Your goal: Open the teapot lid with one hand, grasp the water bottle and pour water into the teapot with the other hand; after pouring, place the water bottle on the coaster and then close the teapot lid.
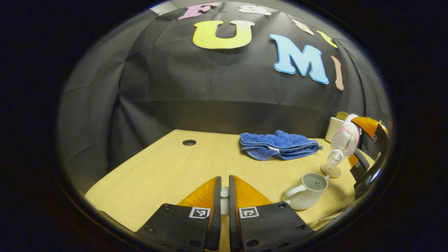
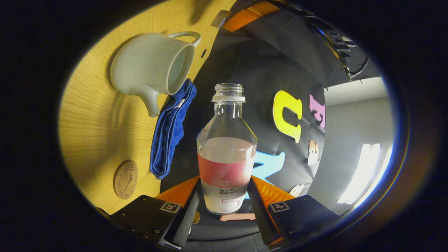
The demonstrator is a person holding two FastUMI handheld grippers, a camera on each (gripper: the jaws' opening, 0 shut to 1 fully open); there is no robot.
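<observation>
A broad stretch of bare wooden surface [image 1: 164, 171] lies open on the left, broken by one small round hole [image 1: 189, 142]. To the right the way narrows: a folded blue towel [image 1: 278, 145] sits near the back wall, with the open teapot [image 1: 306, 190] in front of it and the coaster [image 1: 331, 171] just beyond. The tilted water bottle [image 1: 344, 141], clamped in the right gripper [image 1: 364, 147], hangs above the coaster and teapot.

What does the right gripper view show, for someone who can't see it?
The right claw holds an open water bottle tipped sideways, its mouth aimed past the lidless white teapot. A blue towel and round coaster lie on the wooden table.
</observation>
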